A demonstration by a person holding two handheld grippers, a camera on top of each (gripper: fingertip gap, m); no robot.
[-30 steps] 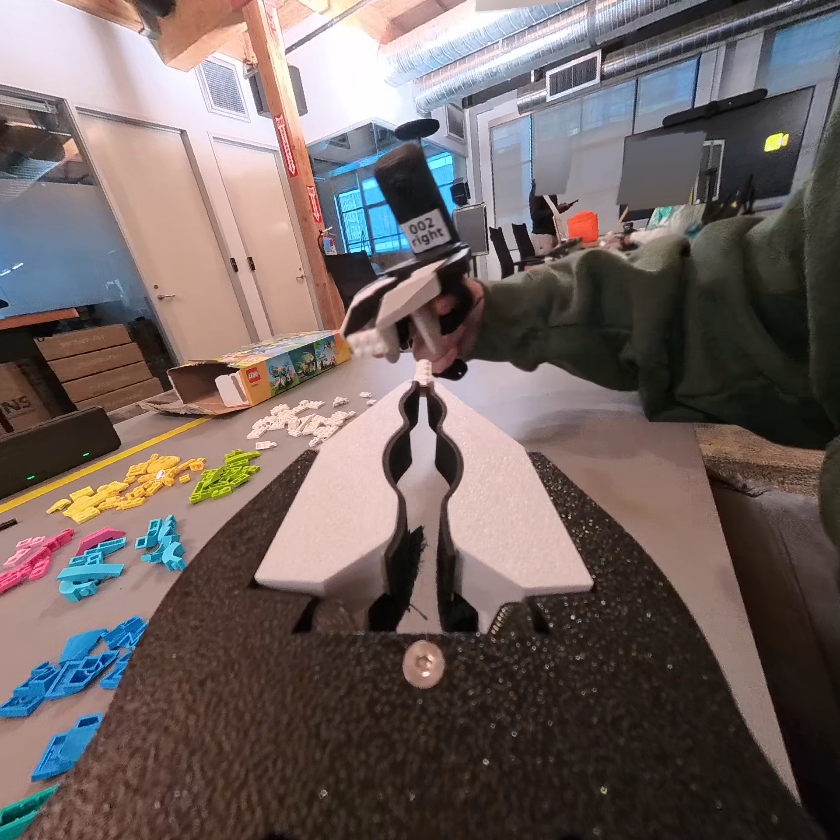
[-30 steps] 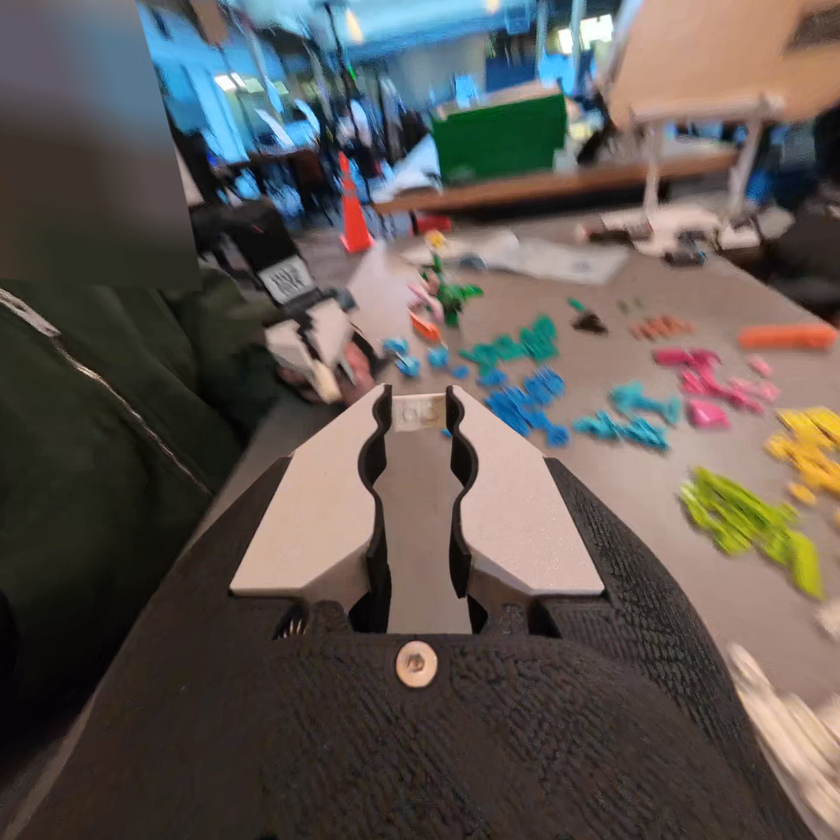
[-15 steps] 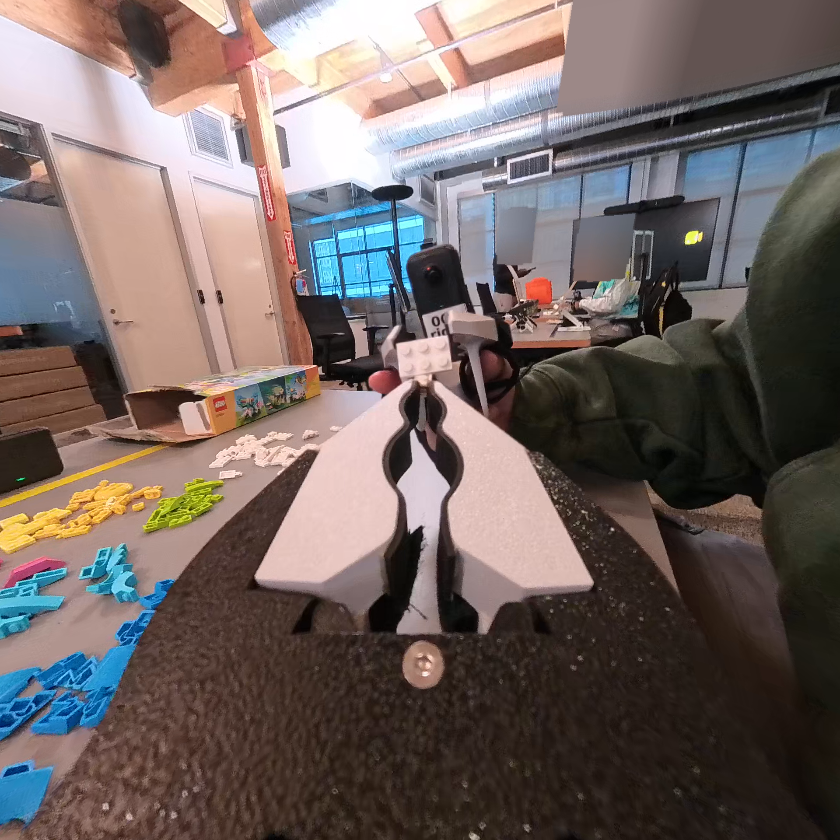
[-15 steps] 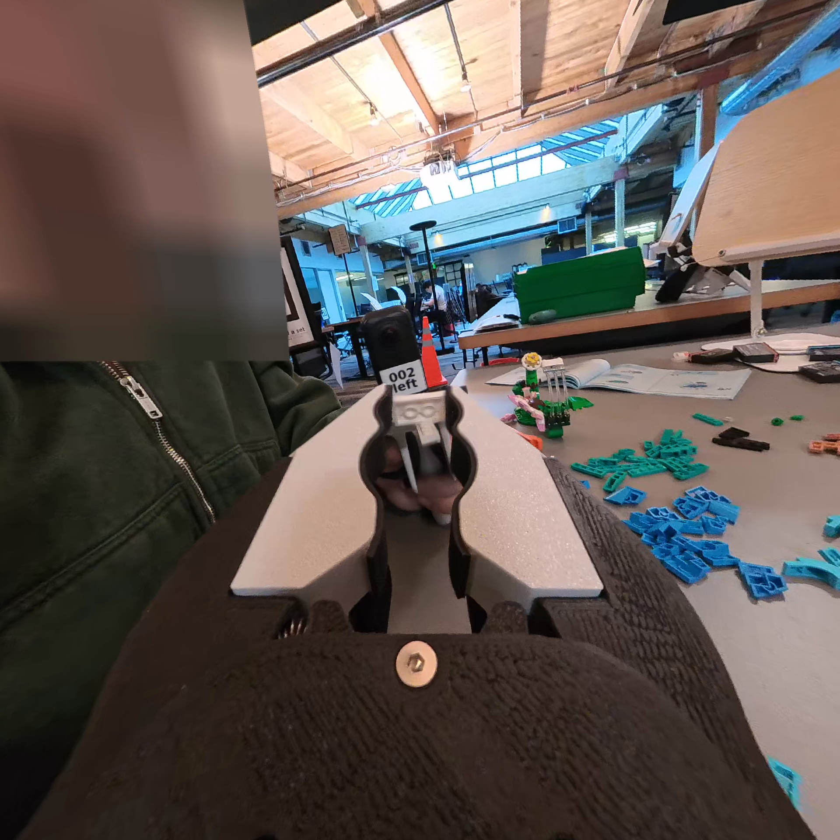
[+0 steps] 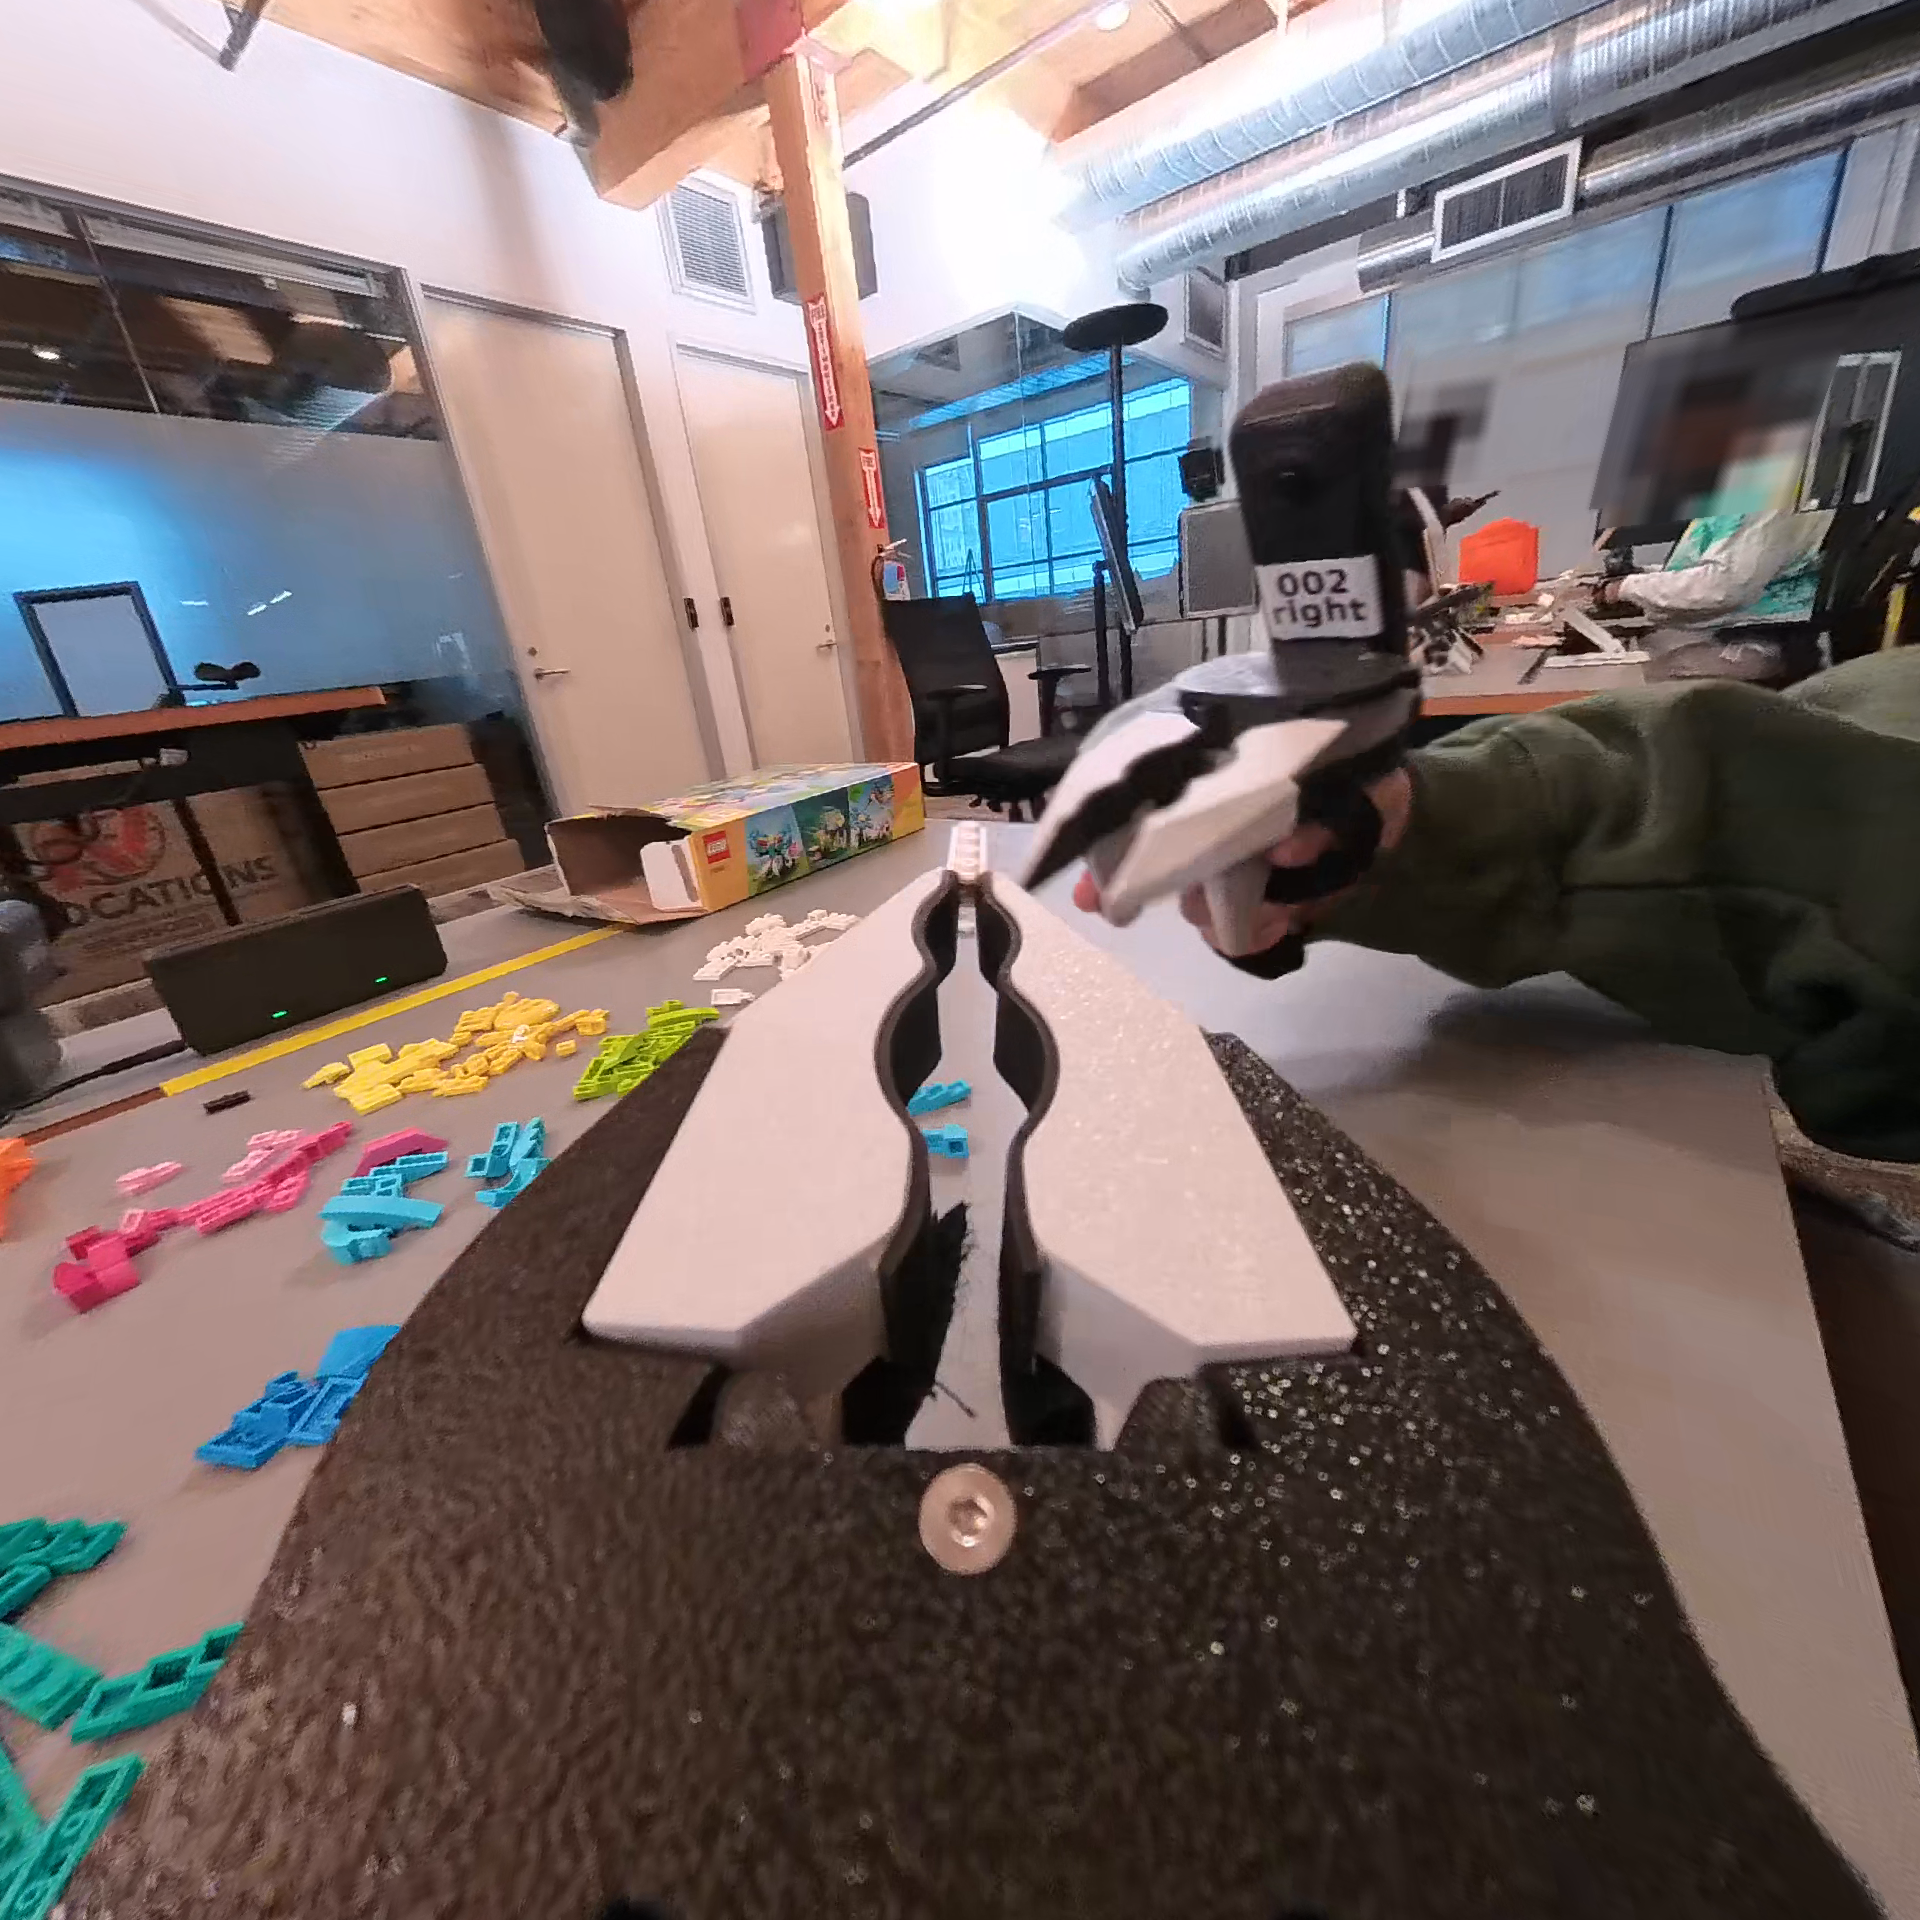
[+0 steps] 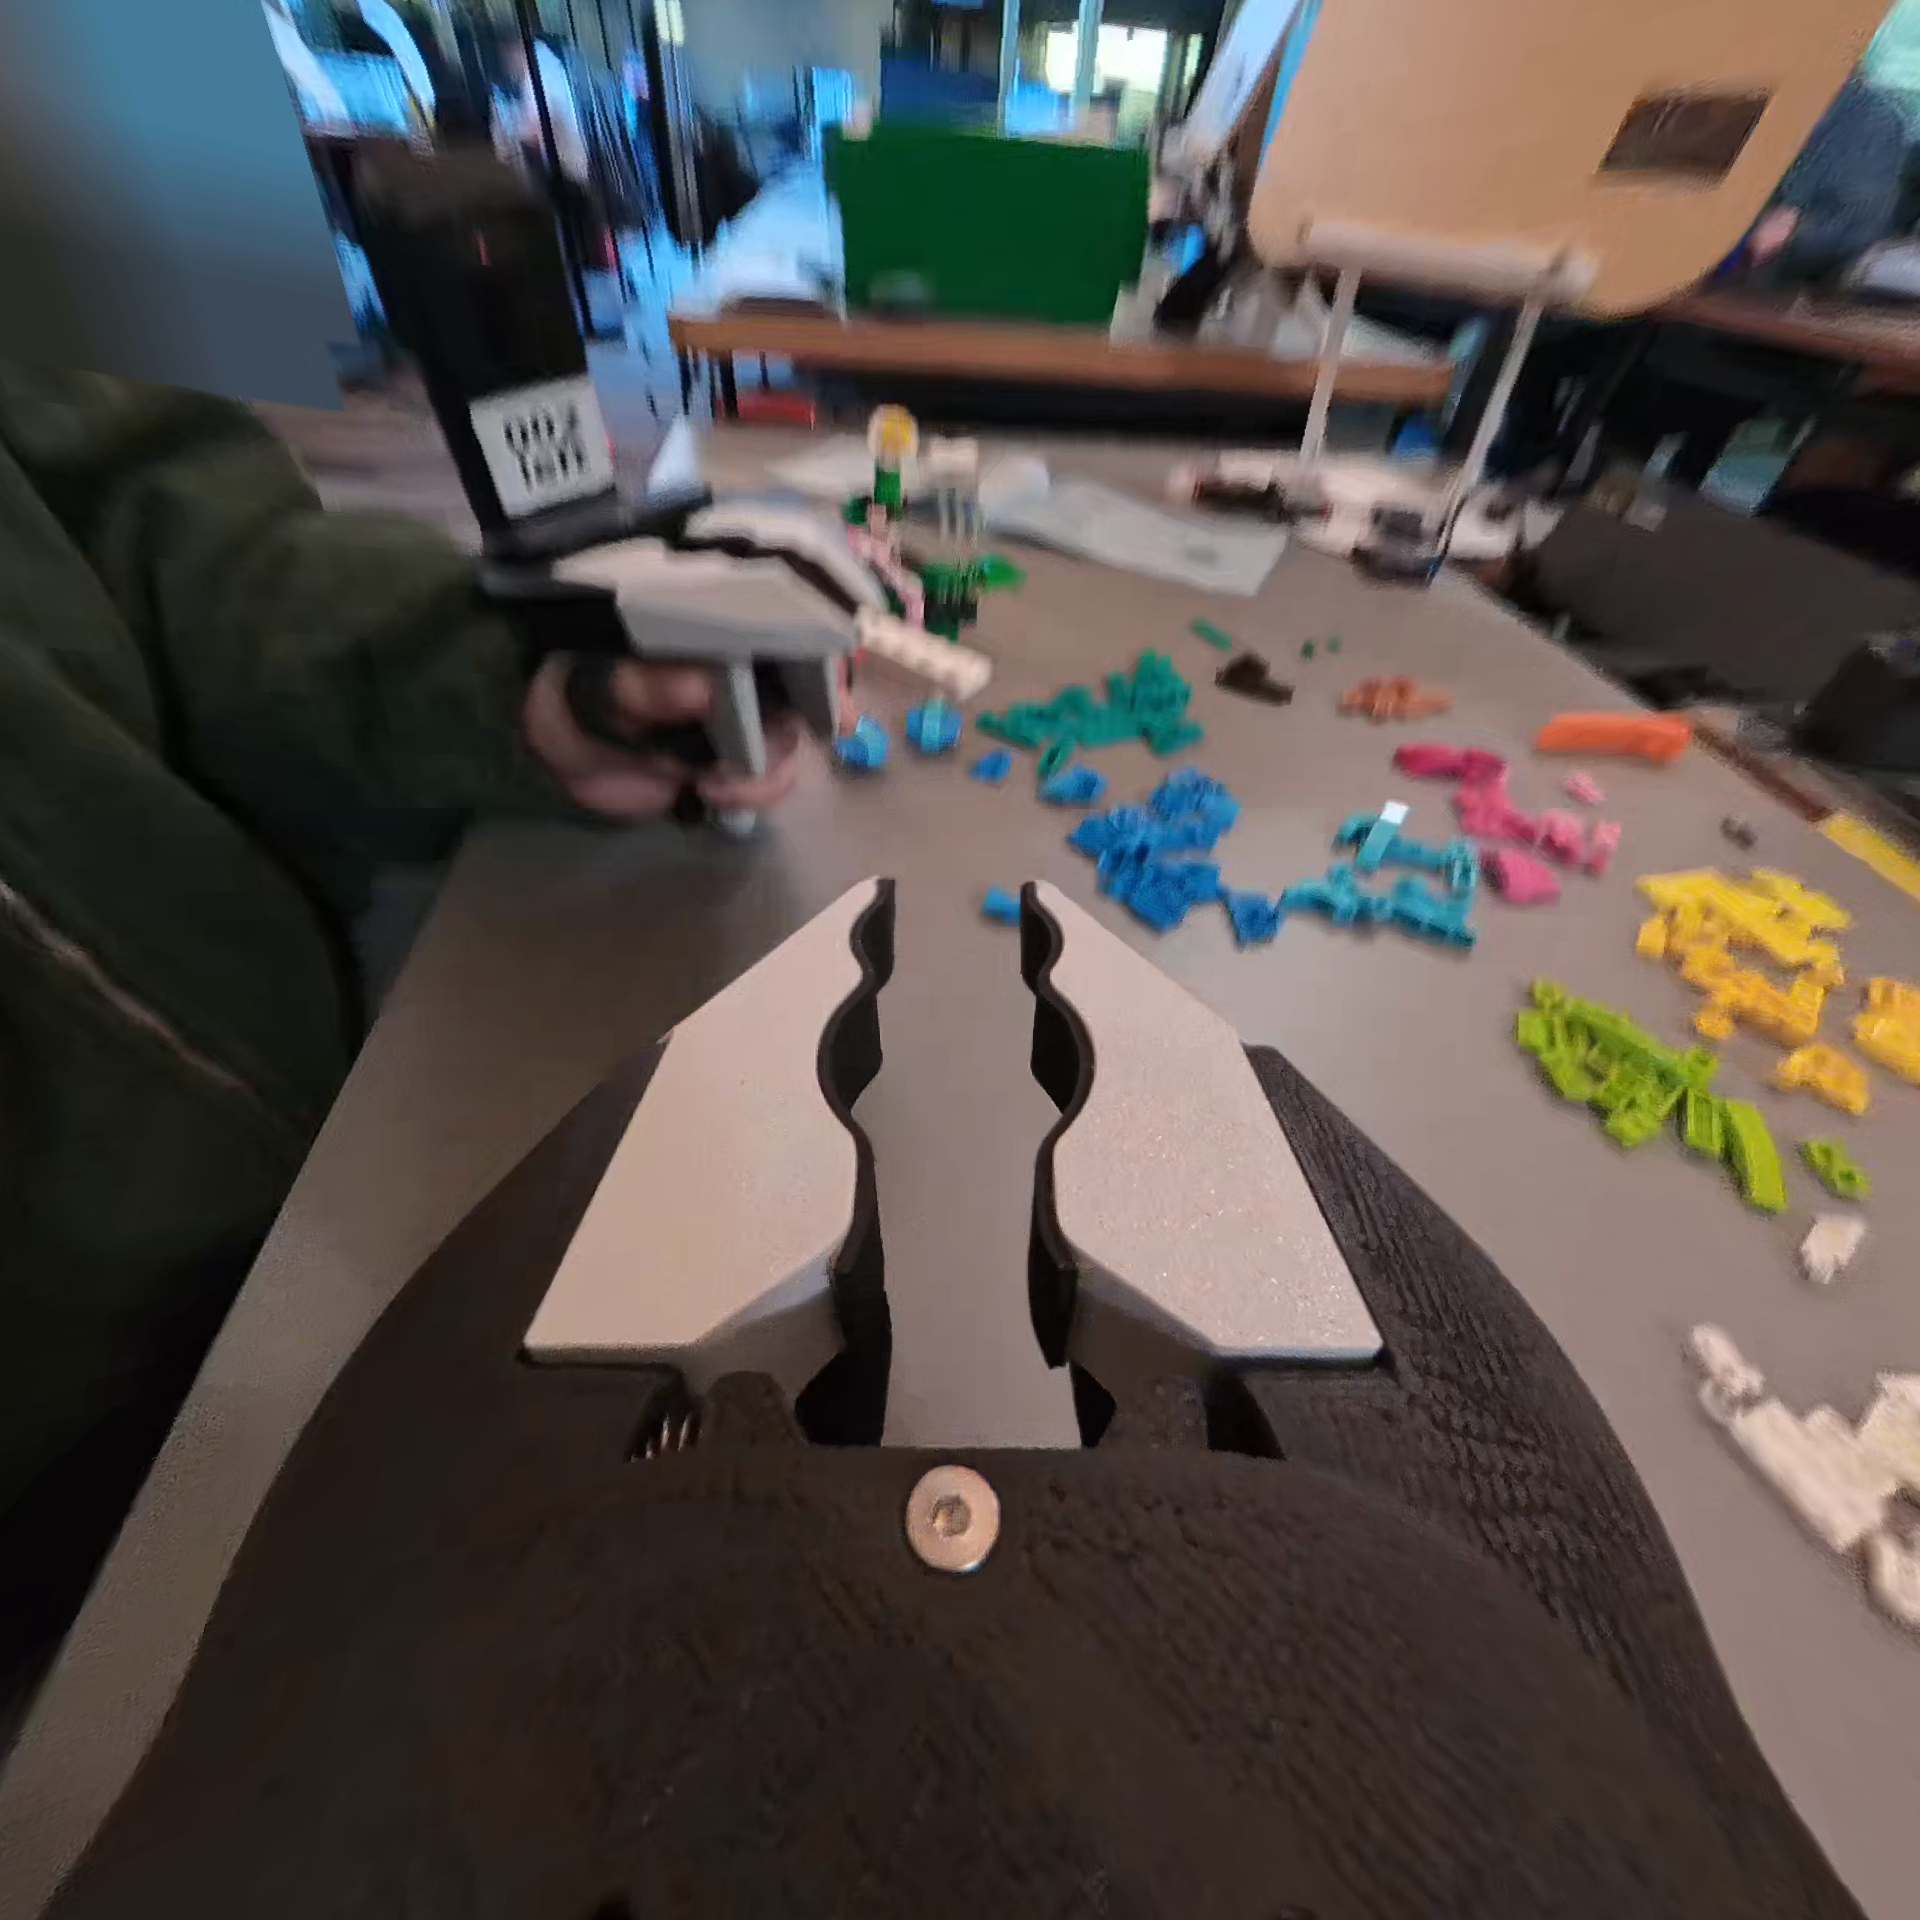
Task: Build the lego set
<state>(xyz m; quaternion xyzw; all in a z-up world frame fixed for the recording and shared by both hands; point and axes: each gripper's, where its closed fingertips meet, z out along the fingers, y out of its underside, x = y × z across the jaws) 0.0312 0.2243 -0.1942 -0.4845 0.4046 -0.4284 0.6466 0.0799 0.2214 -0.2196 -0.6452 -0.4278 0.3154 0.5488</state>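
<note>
My left gripper [image 5: 966,883] is shut on a long white lego plate [image 5: 967,854], which sticks out forward past its tips above the grey table [image 5: 1455,1091]. The right wrist view shows this gripper [image 6: 862,613] at the left with the white plate [image 6: 925,660] pointing right. My right gripper [image 6: 956,894] is open and empty, with nothing between its fingers. In the left wrist view it [image 5: 1070,894] hangs just right of the plate's end, apart from it, held by a hand in a green sleeve.
Lego pieces lie sorted by colour: blue [image 6: 1153,842], teal [image 6: 1101,712], pink [image 6: 1496,800], yellow [image 6: 1745,945], lime [image 6: 1631,1070], white [image 6: 1808,1455]. A partly built green and pink model [image 6: 925,551] stands by an open booklet [image 6: 1143,530]. The set's box [image 5: 769,842] and a black device [image 5: 296,961] lie farther back. One gripper's finger ends stand about 6 centimeters off the other's.
Half a second ago the two grippers faced tip to tip, the right one shut on a small white plate. Now the right gripper is empty and has drawn back; both views point down at the table.
</note>
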